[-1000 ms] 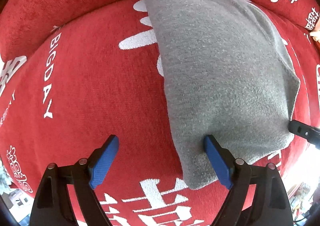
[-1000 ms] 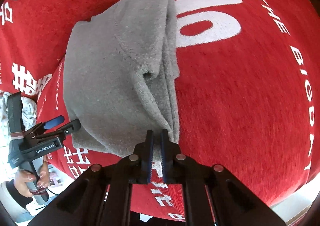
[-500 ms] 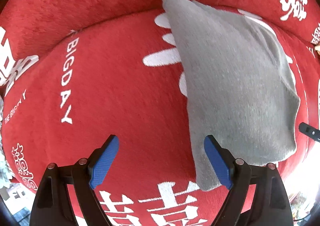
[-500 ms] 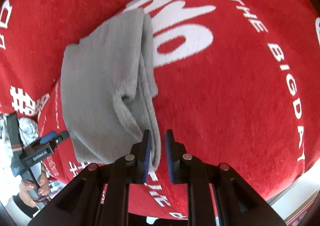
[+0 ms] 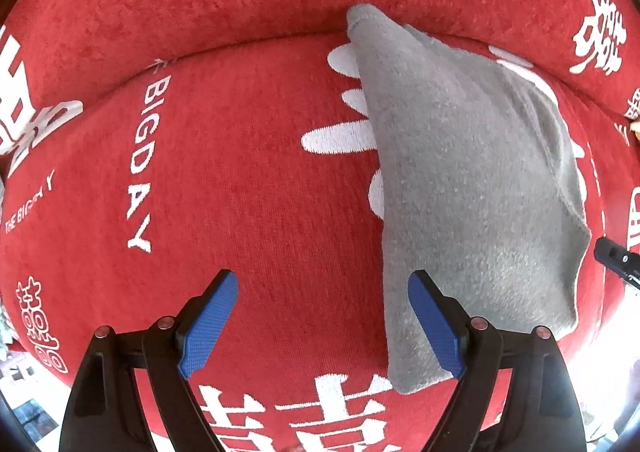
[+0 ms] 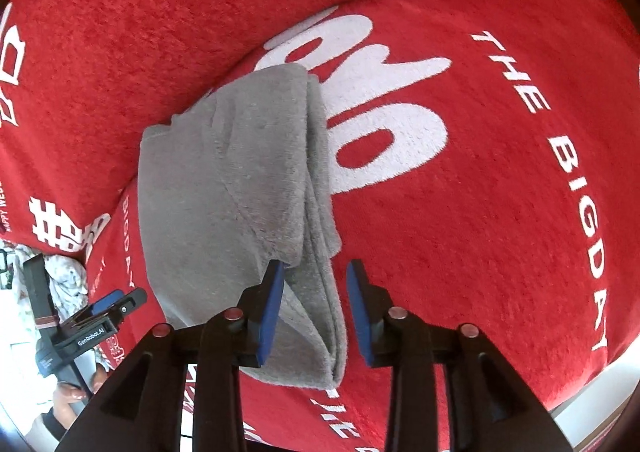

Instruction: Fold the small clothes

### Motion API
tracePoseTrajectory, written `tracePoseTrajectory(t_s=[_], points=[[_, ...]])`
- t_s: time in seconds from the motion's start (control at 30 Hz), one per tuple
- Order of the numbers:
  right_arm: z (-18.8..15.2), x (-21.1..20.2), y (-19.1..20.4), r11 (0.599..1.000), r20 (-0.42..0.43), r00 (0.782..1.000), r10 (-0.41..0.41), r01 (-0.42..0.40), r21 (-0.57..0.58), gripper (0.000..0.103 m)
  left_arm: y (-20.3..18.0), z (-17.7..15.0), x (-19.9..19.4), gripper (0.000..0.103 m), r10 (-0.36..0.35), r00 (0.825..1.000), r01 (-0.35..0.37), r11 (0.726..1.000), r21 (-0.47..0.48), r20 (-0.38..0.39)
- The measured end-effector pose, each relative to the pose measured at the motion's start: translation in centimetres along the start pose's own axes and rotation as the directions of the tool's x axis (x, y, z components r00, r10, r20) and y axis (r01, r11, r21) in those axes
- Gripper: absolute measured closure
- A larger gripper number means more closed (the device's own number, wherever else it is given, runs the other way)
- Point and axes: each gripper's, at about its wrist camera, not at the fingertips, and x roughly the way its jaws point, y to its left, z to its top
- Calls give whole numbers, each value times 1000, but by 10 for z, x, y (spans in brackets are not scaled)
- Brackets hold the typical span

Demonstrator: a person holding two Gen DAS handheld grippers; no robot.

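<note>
Left tongs (image 5: 322, 326) gape empty; right tongs (image 6: 316, 310), just opening, hide the folded grey cloth's (image 6: 236, 188) near edge

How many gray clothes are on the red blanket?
1. The gray cloth lies folded on the red blanket, its near edge between the open jaws of the right gripper. Anything folded inside it would be hidden.
</note>
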Motion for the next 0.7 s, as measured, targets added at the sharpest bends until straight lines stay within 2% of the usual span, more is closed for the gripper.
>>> tracePoseTrajectory(t_s=[0.03, 0.07, 0.13, 0.3, 0.5, 0.7], points=[[0, 1, 1, 1000, -3, 1000, 3, -3, 0, 65, 1, 0, -1, 2, -1, 1000, 1, 1000, -4, 5], [0, 2, 1, 1000, -6, 1000, 8, -8, 3, 62, 2, 0, -2, 0, 3, 1000, -3, 1000, -10, 10], [-1, 3, 0, 1000, -8, 1000, 17, -17, 9, 50, 2, 1, -5, 0, 8, 1000, -7, 1000, -12, 24], [1, 5, -1, 1000, -19, 999, 27, -27, 12, 40, 2, 7, -4, 0, 0, 1000, 0, 1000, -17, 18], [12, 11, -4, 997, -44, 997, 67, -65, 38, 40, 4, 18, 3, 0, 9, 1000, -9, 999, -44, 11], [26, 19, -7, 998, -61, 996, 60, -58, 36, 40, 1, 24, 15, 0, 13, 1000, -13, 998, -56, -4]])
